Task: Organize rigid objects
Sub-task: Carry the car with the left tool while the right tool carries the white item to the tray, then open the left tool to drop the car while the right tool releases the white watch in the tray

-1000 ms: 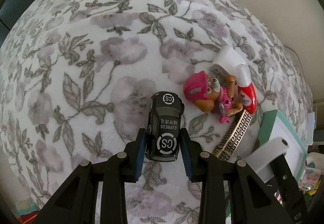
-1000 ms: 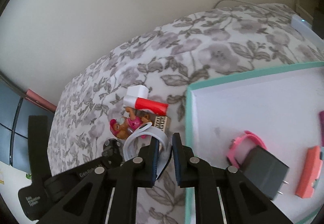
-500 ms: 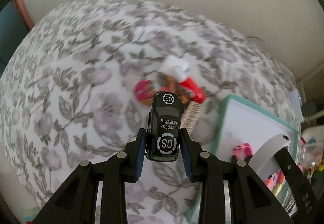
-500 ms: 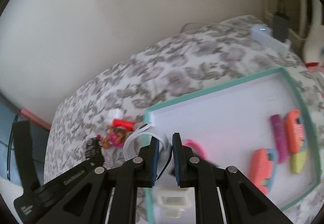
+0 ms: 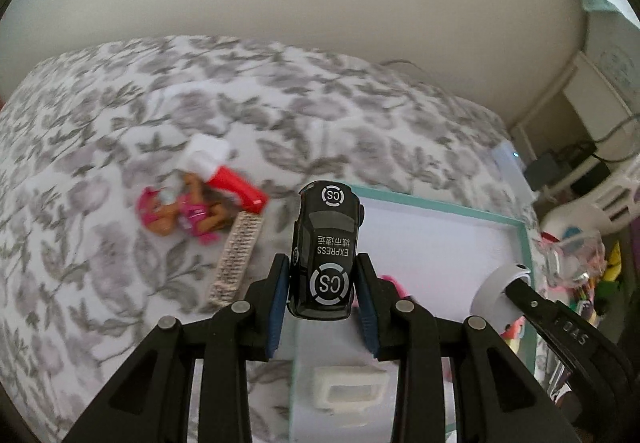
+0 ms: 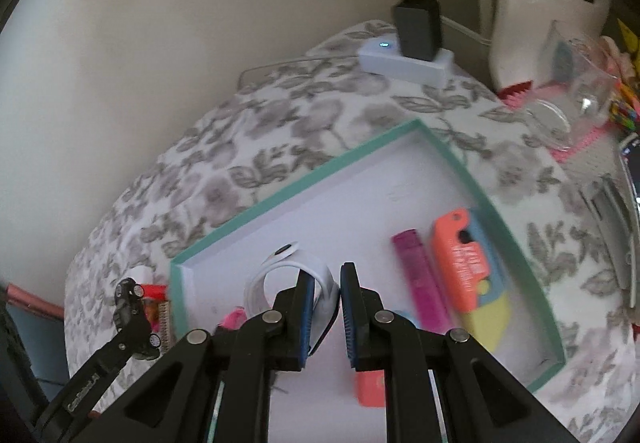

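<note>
Toy car, black with white ring marks, sits clamped by its sides between the pads of the left gripper, held in the air above the near-left corner of the teal-rimmed tray. The right gripper is clenched on a white band, a loop hanging over the tray's near-left part. Both loads look mid-carry, so the step in hand is delivery into the tray. Next, each should come down over bare white floor and let go; the free space lies toward the tray's far edge, since a purple bar and an orange piece fill the right side. Farther off on the floral cover, beyond the tray's left edge, a pink figure, a red-and-white tube and a patterned strip wait.
</note>
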